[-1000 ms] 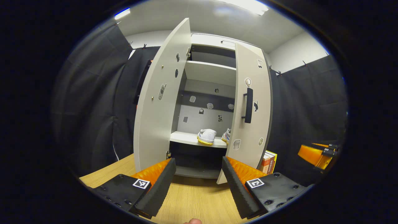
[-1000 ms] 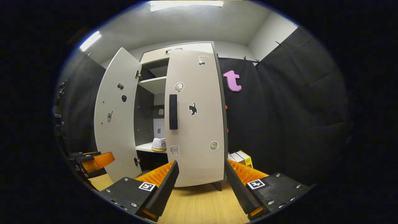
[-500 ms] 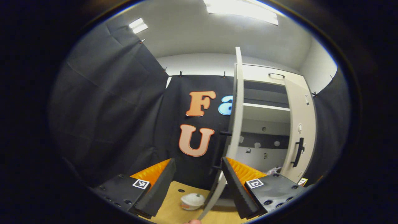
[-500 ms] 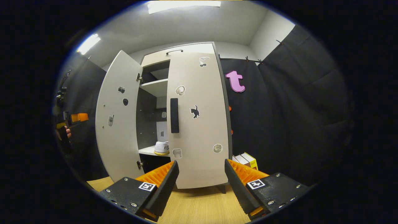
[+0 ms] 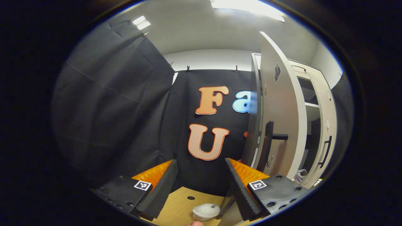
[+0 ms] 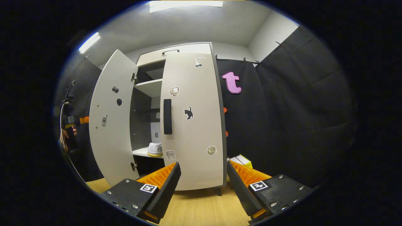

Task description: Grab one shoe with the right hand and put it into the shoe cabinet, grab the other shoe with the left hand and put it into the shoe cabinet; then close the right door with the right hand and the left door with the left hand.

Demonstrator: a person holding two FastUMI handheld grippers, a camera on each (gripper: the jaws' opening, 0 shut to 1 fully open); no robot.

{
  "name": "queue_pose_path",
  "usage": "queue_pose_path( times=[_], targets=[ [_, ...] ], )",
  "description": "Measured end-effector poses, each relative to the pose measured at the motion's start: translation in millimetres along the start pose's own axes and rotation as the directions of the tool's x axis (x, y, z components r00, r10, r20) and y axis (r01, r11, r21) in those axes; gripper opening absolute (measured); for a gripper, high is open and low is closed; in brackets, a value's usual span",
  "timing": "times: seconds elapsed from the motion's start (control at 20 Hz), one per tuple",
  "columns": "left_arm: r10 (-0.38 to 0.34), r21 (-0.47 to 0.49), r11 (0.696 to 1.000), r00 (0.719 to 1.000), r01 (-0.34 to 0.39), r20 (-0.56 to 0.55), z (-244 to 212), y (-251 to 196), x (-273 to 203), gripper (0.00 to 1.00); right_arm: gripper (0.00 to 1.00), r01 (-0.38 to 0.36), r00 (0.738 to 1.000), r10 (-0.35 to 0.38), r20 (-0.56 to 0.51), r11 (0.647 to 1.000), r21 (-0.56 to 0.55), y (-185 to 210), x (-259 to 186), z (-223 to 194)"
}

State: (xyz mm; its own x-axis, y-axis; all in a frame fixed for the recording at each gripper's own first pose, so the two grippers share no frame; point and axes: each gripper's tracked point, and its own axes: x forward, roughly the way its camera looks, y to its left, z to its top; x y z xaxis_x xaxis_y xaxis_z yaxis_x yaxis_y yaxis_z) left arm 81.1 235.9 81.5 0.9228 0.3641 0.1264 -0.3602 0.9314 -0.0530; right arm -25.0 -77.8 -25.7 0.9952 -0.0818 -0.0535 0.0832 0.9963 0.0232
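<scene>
Left gripper view: the left gripper [image 5: 201,185] hangs over the wooden floor [image 5: 179,208] with its jaws apart and nothing between them, facing the black cloth wall [image 5: 125,110] beside the shoe cabinet [image 5: 309,94]. The cabinet's left door [image 5: 284,103] stands open, its outer face and dark handle [image 5: 268,141] just right of the gripper's right finger. A small white object [image 5: 205,211], possibly a cap or cup, lies on the floor between the fingers; the picture is too distorted there to say which. Past the door's edge, part of a white shoe [image 5: 301,176] shows low inside the cabinet, and the right door [image 5: 326,125] with its own handle stands beyond.

Right gripper view, from in front of the cabinet: the right gripper [image 6: 202,185] is likewise spread and holding nothing, well short of the right door [image 6: 191,125], which is nearly shut and carries a cat sticker [image 6: 188,113]. The left door [image 6: 108,119] is swung wide. Through the gap a white shoe [image 6: 155,149] sits on a lower shelf [image 6: 141,152]. At the far left, a hand [image 6: 64,138] holds the other gripper [image 6: 80,120] behind the open door. A stack of books [image 6: 240,160] rests on the floor by the cabinet's right side.
</scene>
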Motion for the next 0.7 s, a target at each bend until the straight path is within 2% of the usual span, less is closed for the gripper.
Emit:
queue_pose_path(
  times=[0.15, 0.35, 0.45, 0.5, 0.55, 0.6, 0.65, 0.7],
  targets=[
    [0.003, 0.062, 0.998, 0.999, -0.005, 0.035, 7.3, -4.0, 2.9, 0.96, 0.91, -0.001, 1.000, 0.001, 0.002, 1.000, 0.008, -0.1, 5.7, 1.8],
    [0.012, 0.028, 1.000, 1.000, -0.012, 0.025, 4.0, -3.7, 1.2, 0.96, 0.91, -0.001, 1.000, 0.001, 0.006, 1.000, 0.013, -1.0, 10.3, 3.3],
    [0.005, 0.062, 0.998, 1.000, -0.007, 0.026, 6.4, -7.6, 1.7, 0.99, 0.91, -0.002, 1.000, 0.002, 0.009, 1.000, 0.021, -0.9, 12.5, 4.2],
    [0.008, 0.078, 0.997, 1.000, -0.010, 0.028, 8.1, -9.2, 2.4, 0.96, 0.91, -0.003, 1.000, 0.003, 0.010, 1.000, 0.022, -1.4, 13.0, 4.3],
    [-0.001, 0.079, 0.997, 1.000, -0.001, 0.025, 8.4, -13.4, 2.6, 0.93, 0.91, -0.005, 1.000, 0.005, 0.010, 1.000, 0.020, -1.6, 12.8, 3.5],
    [-0.021, 0.066, 0.998, 1.000, 0.020, 0.012, 5.3, -23.5, -1.4, 0.96, 0.91, -0.005, 1.000, 0.005, 0.008, 1.000, 0.016, -2.4, 12.3, 2.6],
    [-0.052, 0.047, 0.998, 0.999, 0.052, 0.006, 2.8, -30.7, -1.0, 0.89, 0.91, -0.004, 1.000, 0.004, 0.006, 1.000, 0.012, -3.5, 12.1, 1.9],
    [-0.082, 0.035, 0.996, 0.997, 0.082, 0.000, 0.8, -38.8, -2.9, 0.89, 0.91, -0.004, 1.000, 0.004, 0.003, 1.000, 0.009, -4.4, 12.3, 1.1]
  ],
)
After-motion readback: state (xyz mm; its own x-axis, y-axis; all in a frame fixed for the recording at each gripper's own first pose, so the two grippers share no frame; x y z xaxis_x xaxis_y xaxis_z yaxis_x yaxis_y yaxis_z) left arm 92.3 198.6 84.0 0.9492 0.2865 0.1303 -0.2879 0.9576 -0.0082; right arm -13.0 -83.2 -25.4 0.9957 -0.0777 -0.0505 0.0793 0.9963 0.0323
